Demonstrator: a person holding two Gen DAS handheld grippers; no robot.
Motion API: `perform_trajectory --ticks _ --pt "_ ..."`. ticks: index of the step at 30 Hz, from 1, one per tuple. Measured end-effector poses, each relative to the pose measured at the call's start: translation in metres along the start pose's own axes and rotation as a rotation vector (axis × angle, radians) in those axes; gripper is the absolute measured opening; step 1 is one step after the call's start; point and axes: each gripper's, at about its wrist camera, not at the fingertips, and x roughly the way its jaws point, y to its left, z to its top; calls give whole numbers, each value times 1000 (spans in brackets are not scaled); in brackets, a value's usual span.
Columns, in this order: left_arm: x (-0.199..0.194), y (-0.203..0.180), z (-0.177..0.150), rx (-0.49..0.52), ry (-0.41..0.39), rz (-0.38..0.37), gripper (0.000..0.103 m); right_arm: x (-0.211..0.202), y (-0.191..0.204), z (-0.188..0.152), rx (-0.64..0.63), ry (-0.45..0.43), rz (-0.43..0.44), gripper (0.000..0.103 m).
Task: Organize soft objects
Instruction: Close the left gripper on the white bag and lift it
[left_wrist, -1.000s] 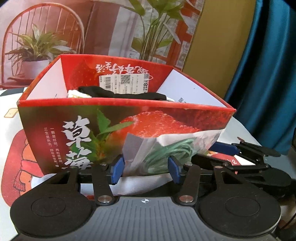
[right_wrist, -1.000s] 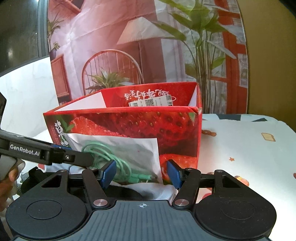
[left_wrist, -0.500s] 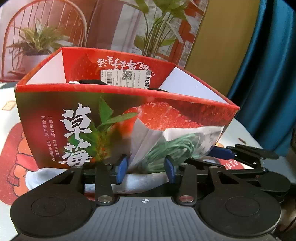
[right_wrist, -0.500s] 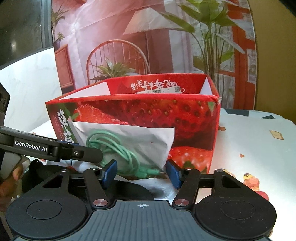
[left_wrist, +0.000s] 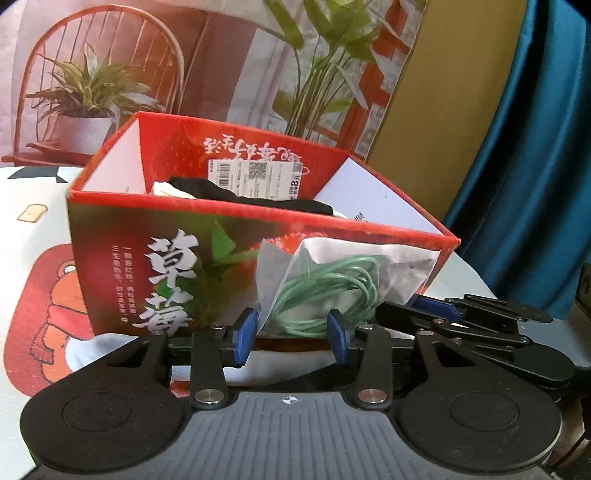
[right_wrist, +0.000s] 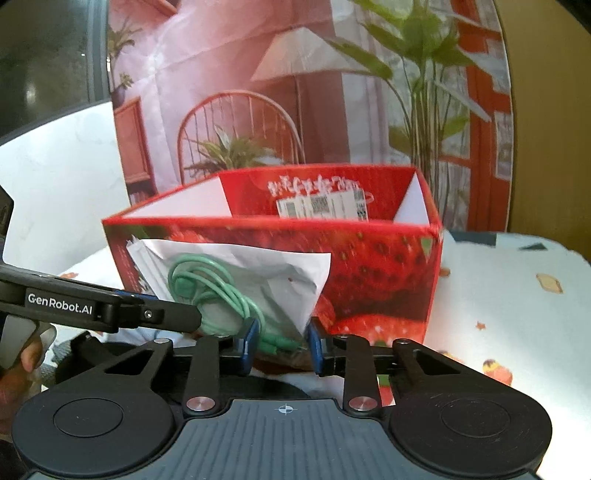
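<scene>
Green cable in its clear plastic bag sits right in front of your left gripper, propped against the near wall of the red strawberry box. In the left wrist view, the bag's lower end drops between the two blue pads. The pads stand at a middling gap on either side of it, and you cannot tell from here whether they press the plastic or only flank it. The bag's upper edge reaches almost to the box rim. Inside the box, a black cloth lies across the top of the contents, with something pale beside it at the left. A white barcode label is stuck on the far inner wall. Your right gripper reaches in from the right, its tip at the bag's lower right corner. The box stands on a white tablecloth with cartoon prints.

In the right wrist view, the same bag leans on the box wall, with the cable coil toward its left half. Your right gripper has its blue pads drawn in narrow and closing, with the bag's bottom corner and the cable plugs between them; the left pad touches the cable. The left gripper comes in from the left edge, its tip against the bag's lower left part. A hand shows at the far left edge, behind that gripper.
</scene>
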Motion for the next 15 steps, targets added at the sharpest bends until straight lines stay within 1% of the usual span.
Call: perform_trajectory --ticks 4,9,12,14,15 --pt "-5 1 3 -10 -13 -4 44 -3 -1 5 13 -7 1 19" --pt "-16 -3 12 8 -61 -9 44 -10 4 13 -1 -37 -2 19" --pt "-16 1 16 -11 -67 -7 44 -12 5 21 -10 -60 -2 19" --pt "-16 3 16 -11 -71 -6 44 -12 5 23 -12 -61 -7 19" --pt "-16 3 16 -8 -73 -6 41 -11 5 24 -11 -61 -7 19"
